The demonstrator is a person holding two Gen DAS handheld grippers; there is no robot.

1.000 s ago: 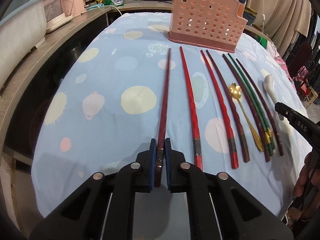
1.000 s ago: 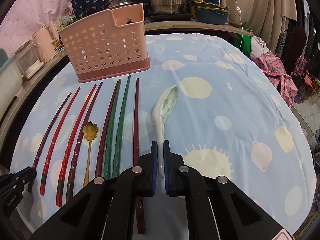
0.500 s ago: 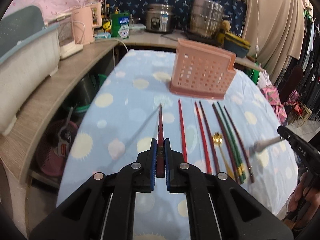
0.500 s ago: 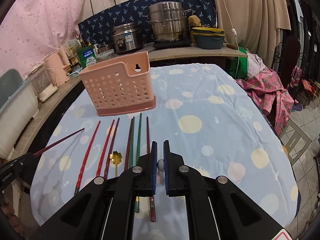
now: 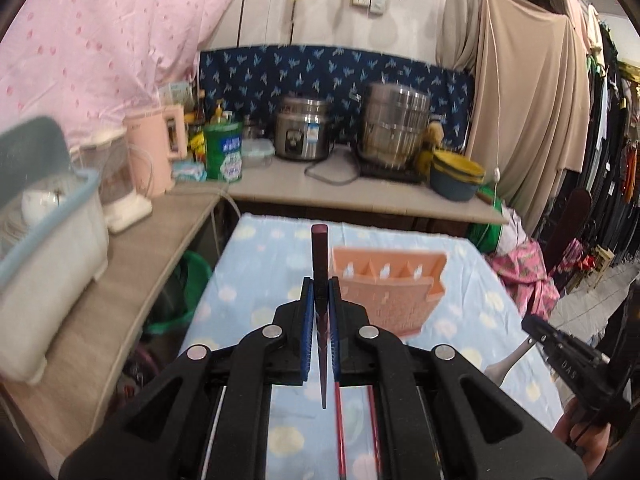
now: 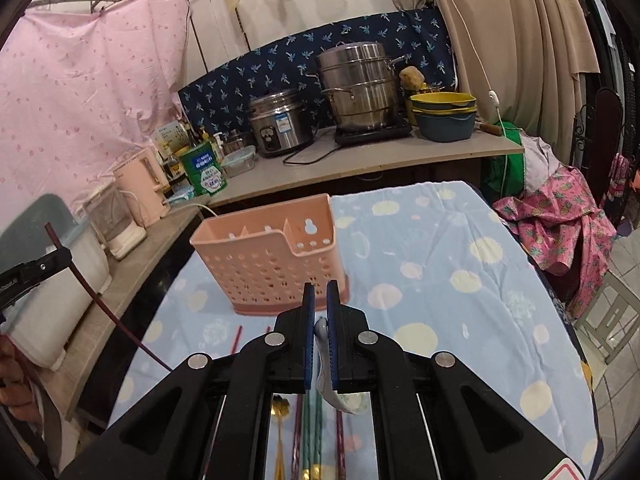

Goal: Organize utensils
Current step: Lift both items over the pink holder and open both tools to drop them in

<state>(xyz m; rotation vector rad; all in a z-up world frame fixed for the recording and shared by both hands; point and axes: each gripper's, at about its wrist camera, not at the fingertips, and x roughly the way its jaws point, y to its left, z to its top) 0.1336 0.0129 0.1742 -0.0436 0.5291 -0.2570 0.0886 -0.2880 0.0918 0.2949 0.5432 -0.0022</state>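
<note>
My left gripper [image 5: 320, 300] is shut on a dark red chopstick [image 5: 320, 252] and holds it raised, near upright, above the table in front of the pink perforated utensil holder [image 5: 396, 292]. My right gripper [image 6: 320, 300] is shut on the handle of a white ceramic spoon [image 6: 332, 392], whose bowl hangs down under the jaws. The holder [image 6: 272, 260] stands ahead of it. Several chopsticks [image 6: 310, 436] and a gold spoon [image 6: 280, 404] lie on the cloth below. The left gripper and its chopstick [image 6: 80, 284] show at the left of the right wrist view.
The table has a light blue spotted cloth [image 6: 460, 280]. A wooden counter [image 5: 120, 292] runs along the left with a white bin [image 5: 44, 260] and appliances. Pots [image 6: 360, 88] and bowls stand on the back counter. A chair and clothes are at the right.
Both grippers have risen high above the table and tilted up. The chopstick now stands near upright in the left gripper, and the spoon hangs from the right gripper. The holder is now seen from above.
</note>
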